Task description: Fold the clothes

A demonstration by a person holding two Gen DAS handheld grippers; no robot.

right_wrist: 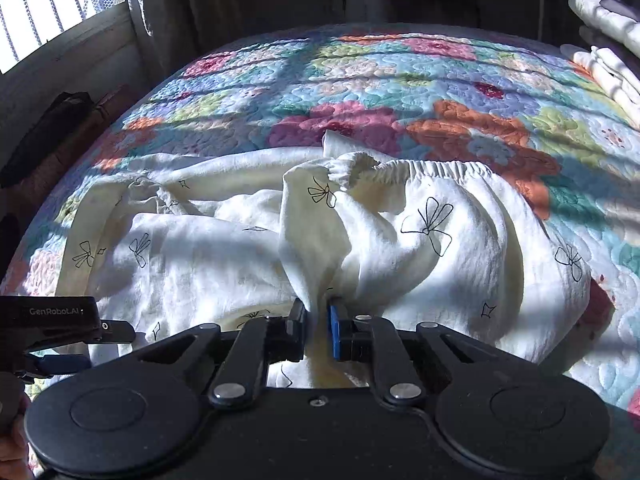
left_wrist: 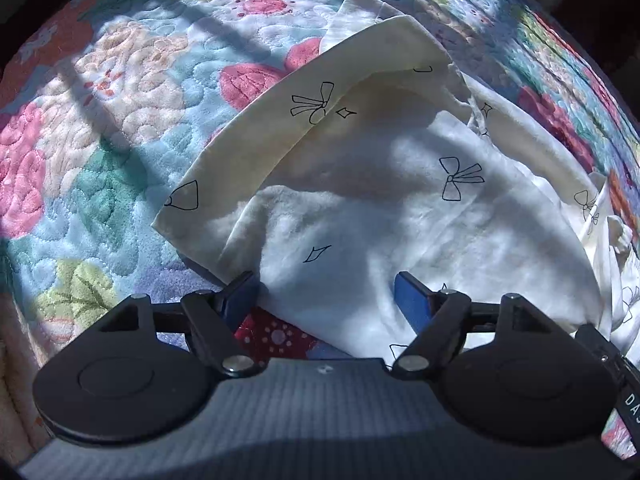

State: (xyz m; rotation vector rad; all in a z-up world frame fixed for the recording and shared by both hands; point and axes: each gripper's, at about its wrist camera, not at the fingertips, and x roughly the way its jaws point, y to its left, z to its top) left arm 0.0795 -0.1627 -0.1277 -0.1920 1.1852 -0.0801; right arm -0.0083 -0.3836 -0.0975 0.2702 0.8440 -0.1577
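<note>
A cream garment with black bow prints [left_wrist: 400, 208] lies crumpled on the flowered quilt [left_wrist: 120, 128]. It has an elastic waistband [right_wrist: 432, 168] at the far side in the right wrist view. My left gripper [left_wrist: 326, 300] is open, its blue pads [left_wrist: 412, 304] spread over the near edge of the cloth, nothing between them. My right gripper [right_wrist: 319, 320] is shut on a bunched fold of the garment [right_wrist: 316, 240], which rises from the jaws. The left gripper [right_wrist: 60, 328] also shows at the left edge of the right wrist view.
The quilt [right_wrist: 360, 92] covers a bed. Folded white cloths [right_wrist: 604, 60] are stacked at the far right. A window [right_wrist: 52, 4] and curtain stand at the back left, with dark objects [right_wrist: 52, 136] beside the bed.
</note>
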